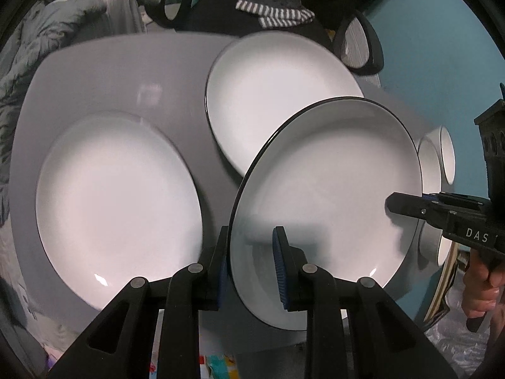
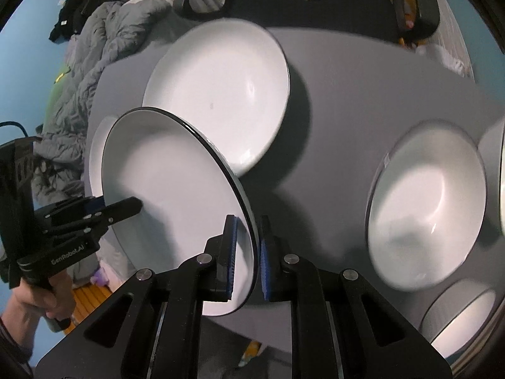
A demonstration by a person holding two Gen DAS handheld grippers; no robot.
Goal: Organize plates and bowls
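We hold one black-rimmed plate [image 1: 328, 189] tilted above the grey table [image 1: 126, 79], each gripper pinching an opposite edge: the left gripper [image 1: 252, 265] on its near rim, the right gripper [image 2: 247, 259] likewise. Two more plates lie flat, one to the left [image 1: 116, 205] and one behind [image 1: 271, 94] (partly overlapped). Bowls [image 2: 426, 205] crowd the right side; bare tabletop stays open between them.

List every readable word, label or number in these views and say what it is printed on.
"DAS": white letters on the right gripper body, cut off at the frame edge in the left wrist view.
"GenRobot.AI": on the left gripper body in the right wrist view.
The held plate and other dishes carry no text.
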